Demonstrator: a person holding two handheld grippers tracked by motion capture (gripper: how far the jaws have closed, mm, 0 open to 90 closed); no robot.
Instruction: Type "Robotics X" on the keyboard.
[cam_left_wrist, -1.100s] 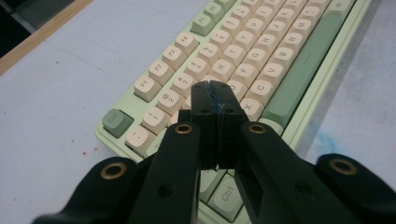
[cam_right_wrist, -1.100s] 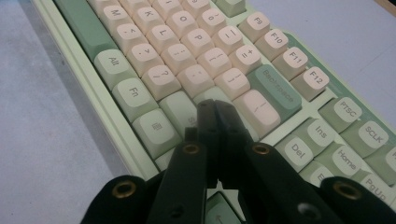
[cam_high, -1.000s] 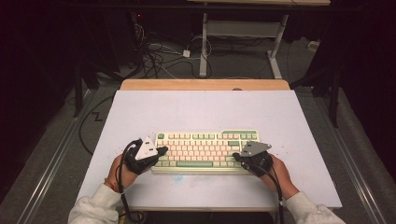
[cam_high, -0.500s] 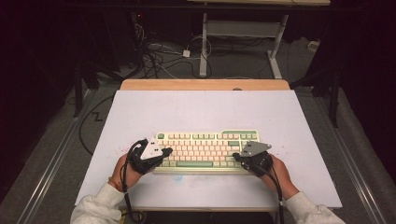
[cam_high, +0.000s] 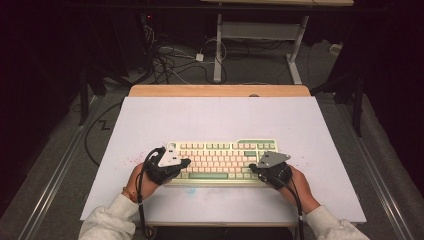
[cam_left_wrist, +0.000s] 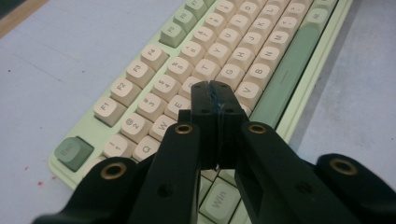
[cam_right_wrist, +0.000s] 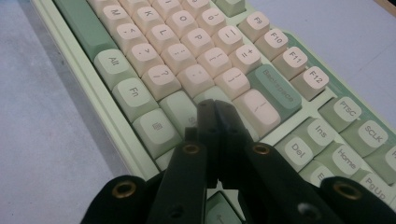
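Note:
A pale green keyboard (cam_high: 220, 160) with cream and green keys lies near the front of the white table top (cam_high: 215, 120). My left gripper (cam_high: 184, 164) is shut with nothing in it, its tip over the keyboard's left letter keys (cam_left_wrist: 212, 88). In the left gripper view the keyboard (cam_left_wrist: 243, 51) runs away to the upper right. My right gripper (cam_high: 254, 169) is shut and empty too, tip low over the keys at the right end. The right gripper view puts that gripper (cam_right_wrist: 214, 108) just before the Backspace key (cam_right_wrist: 275, 91), with the keyboard (cam_right_wrist: 154, 56) under it.
A wooden strip (cam_high: 220, 90) edges the table's far side. Behind it lie cables (cam_high: 170, 60) on the floor and a white metal frame (cam_high: 260, 35). Small red specks (cam_high: 131, 159) mark the table left of the keyboard. Bare table top stretches beyond the keyboard.
My left gripper has shifted slightly over the keyboard's left end. The right gripper has stayed where it was.

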